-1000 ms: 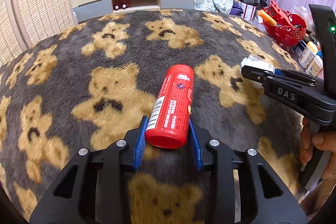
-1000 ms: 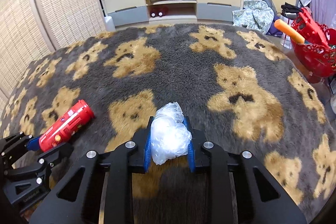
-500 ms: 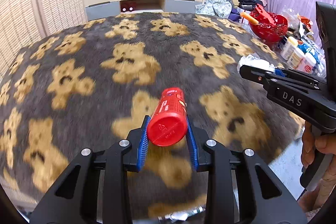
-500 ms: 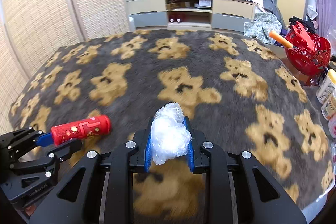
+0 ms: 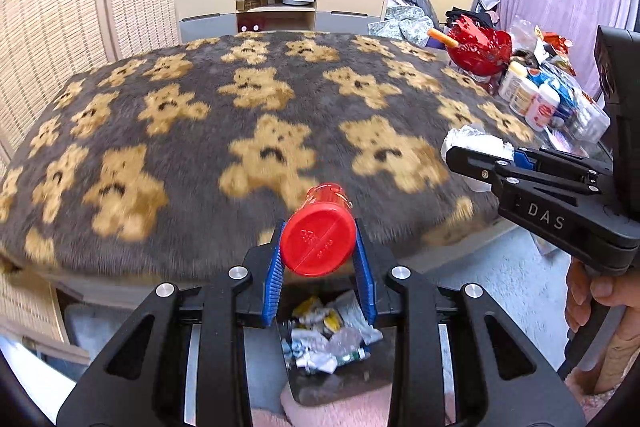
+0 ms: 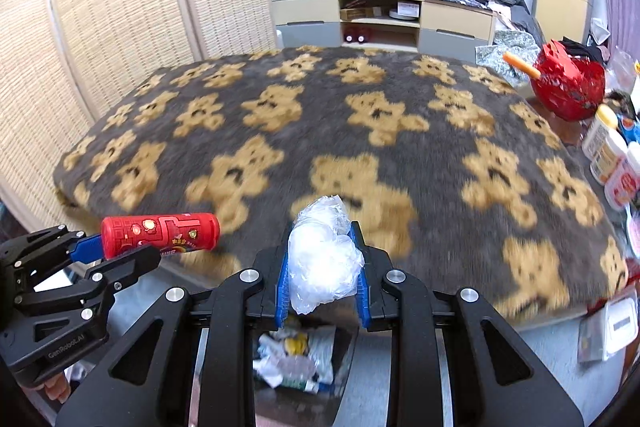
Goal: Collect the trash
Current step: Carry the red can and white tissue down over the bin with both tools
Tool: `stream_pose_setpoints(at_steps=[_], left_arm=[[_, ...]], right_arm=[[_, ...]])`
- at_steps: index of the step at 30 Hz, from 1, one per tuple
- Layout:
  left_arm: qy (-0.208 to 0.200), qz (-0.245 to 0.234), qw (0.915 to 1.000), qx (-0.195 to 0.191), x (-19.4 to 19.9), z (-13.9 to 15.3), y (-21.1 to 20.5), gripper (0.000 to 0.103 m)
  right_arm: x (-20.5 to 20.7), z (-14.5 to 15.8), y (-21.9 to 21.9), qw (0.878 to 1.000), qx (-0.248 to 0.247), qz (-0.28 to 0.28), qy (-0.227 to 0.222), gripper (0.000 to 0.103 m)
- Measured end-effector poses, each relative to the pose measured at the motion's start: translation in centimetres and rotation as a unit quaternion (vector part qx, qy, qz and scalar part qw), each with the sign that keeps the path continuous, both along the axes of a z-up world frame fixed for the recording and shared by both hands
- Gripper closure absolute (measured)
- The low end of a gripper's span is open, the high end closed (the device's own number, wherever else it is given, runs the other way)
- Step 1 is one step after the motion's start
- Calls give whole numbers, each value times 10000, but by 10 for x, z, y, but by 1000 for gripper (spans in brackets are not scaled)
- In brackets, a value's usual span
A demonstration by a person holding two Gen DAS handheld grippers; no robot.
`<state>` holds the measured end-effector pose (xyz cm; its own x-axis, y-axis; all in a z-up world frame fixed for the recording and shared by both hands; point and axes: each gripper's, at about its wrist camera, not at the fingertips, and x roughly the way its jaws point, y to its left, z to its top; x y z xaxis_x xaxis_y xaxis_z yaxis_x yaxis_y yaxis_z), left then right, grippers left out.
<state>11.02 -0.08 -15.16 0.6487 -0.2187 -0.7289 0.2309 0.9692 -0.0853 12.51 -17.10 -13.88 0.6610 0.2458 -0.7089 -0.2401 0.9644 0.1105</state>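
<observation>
My left gripper (image 5: 318, 247) is shut on a red cylindrical can (image 5: 319, 241), seen end-on; the can also shows in the right wrist view (image 6: 160, 235). My right gripper (image 6: 322, 263) is shut on a crumpled clear plastic wrap (image 6: 322, 259), also visible in the left wrist view (image 5: 476, 143). Both grippers hover past the near edge of the teddy-bear blanket (image 5: 248, 115). A trash bin (image 5: 328, 339) with crumpled wrappers sits on the floor below both grippers and shows in the right wrist view (image 6: 296, 351).
A red basket (image 5: 480, 47) and several bottles (image 5: 532, 99) stand at the right. A TV cabinet (image 5: 280, 11) is at the back and a woven screen (image 5: 52, 19) at the left. A white box (image 6: 616, 327) lies on the floor at right.
Both grippers have lifted their loads off the blanket and pulled back past its near edge. The trash bin has come into view beneath them.
</observation>
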Motion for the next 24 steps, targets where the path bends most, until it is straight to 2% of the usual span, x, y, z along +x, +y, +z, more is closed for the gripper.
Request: stream_pose_setpoints(at_steps=[5, 11, 17, 24], left_arm=[[179, 13, 9998, -59, -26, -19, 1, 74], [565, -50, 9984, -1, -44, -58, -2, 74], [956, -92, 9954, -10, -45, -96, -4, 74], [1331, -128, 9910, -35, -32, -134, -4, 74]], right_arm=[[-28, -24, -2, 9996, 31, 58, 264, 76], [-47, -65, -3, 9965, 279, 86, 787, 76], [-44, -111, 3, 9892, 507, 93, 1376, 76], [-32, -150, 8, 9825, 500, -18, 1794, 76]])
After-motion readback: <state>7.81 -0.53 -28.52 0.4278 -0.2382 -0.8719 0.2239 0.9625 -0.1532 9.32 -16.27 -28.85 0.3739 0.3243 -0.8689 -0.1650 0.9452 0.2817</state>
